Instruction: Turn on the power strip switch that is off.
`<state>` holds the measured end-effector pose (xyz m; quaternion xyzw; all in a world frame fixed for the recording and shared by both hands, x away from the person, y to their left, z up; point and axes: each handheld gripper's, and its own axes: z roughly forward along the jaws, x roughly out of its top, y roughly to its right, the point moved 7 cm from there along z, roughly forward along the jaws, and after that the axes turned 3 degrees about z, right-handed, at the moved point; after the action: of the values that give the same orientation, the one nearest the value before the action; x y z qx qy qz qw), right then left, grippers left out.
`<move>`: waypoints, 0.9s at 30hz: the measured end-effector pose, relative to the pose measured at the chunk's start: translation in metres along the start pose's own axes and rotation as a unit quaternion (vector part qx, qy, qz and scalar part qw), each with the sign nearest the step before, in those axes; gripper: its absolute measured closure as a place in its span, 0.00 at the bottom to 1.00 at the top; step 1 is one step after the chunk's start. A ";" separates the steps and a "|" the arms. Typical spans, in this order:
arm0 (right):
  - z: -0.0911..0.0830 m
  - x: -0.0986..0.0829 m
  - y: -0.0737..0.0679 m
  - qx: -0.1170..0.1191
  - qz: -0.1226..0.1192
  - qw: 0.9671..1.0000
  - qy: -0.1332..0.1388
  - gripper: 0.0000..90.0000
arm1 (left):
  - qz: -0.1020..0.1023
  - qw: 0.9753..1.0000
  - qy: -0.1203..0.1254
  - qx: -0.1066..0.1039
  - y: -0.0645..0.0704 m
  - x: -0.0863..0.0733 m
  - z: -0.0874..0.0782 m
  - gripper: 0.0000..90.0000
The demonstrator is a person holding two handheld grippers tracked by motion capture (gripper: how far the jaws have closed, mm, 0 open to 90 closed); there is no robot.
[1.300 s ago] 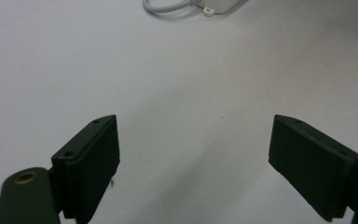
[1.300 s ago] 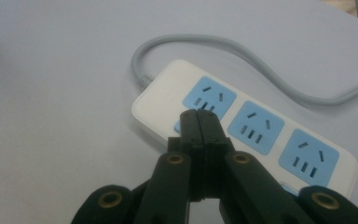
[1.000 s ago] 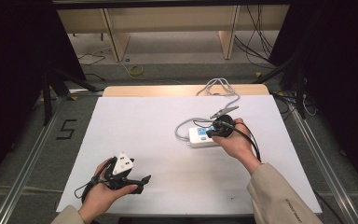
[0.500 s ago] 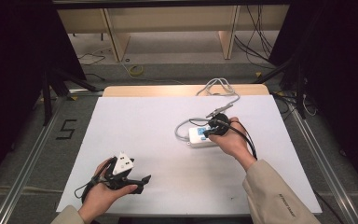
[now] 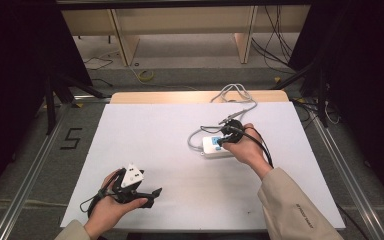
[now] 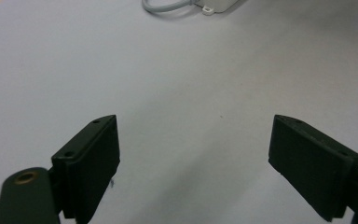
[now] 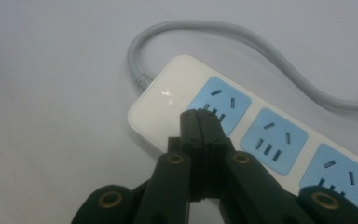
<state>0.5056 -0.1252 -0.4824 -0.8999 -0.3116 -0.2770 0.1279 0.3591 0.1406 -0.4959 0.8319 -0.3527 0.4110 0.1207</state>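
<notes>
- The right tool has its jaws pressed flat together, holding nothing; its tips sit over the first blue socket at the cord end of the white power strip.
- In the high view, the power strip lies on the white table, right of centre, partly under the right hand.
- The strip's grey cord leaves that end and curves away across the table; in the high view it loops toward the far edge.
- The left tool has its jaws spread wide and empty, low over bare table.
- In the high view the left tool sits near the front-left edge, well apart from the strip.
</notes>
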 end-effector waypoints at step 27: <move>0.009 0.006 -0.001 0.000 0.003 0.999 -0.053 1.00 | 0.001 1.000 0.001 0.000 0.000 0.000 0.000 0.18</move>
<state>0.5130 -0.1180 -0.4863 -0.9143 -0.3152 -0.2282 0.1120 0.3592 0.1403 -0.4957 0.8311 -0.3532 0.4121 0.1212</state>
